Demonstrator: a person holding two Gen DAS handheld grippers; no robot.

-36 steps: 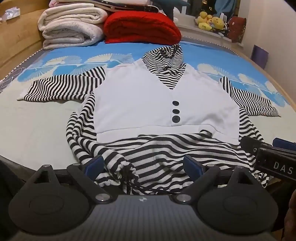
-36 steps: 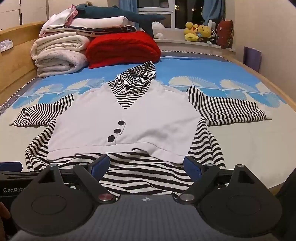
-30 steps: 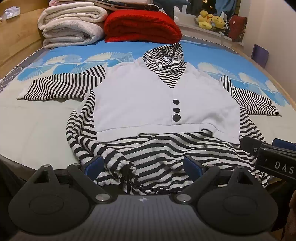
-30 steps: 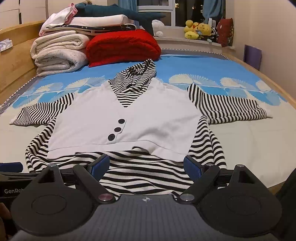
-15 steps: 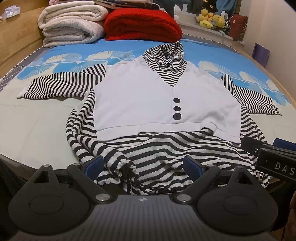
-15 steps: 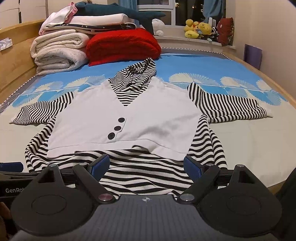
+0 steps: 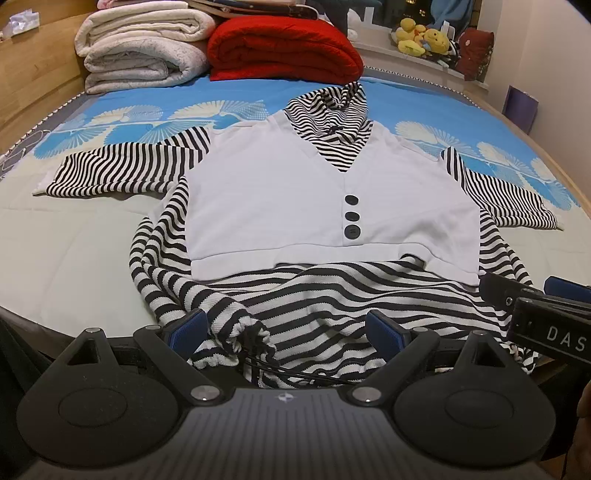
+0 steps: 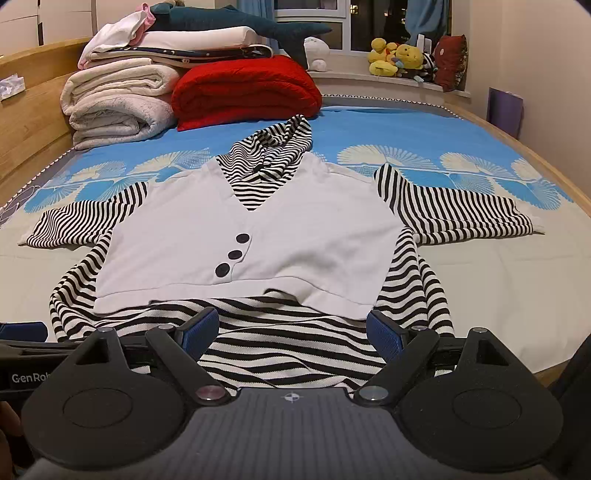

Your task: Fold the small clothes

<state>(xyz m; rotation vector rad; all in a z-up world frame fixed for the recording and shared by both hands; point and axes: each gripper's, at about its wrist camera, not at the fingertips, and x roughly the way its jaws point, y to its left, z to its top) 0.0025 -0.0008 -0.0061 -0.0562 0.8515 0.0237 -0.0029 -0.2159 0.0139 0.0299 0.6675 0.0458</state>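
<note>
Closest in, both grippers sit at the near edge of the bed with their blue pads spread wide and nothing between them. The left gripper hovers over the bunched bottom hem, where a dark drawstring snakes out of the fabric. The right gripper is over the flatter right part of the hem, and it also pokes into the left camera's view at the right edge.

The thing to fold is a small striped top with a white vest-style front, lying face up on the bed, roughly flat. Three black buttons run down the middle of the white panel. Both short striped sleeves are spread out to the sides, and the striped hood points away from the cameras. The lower striped part is rumpled, especially on the left side.

Further back there's a folded red blanket next to a stack of cream blankets, with a dark teal plush on top. Yellow stuffed toys sit on the windowsill at the back.
</note>
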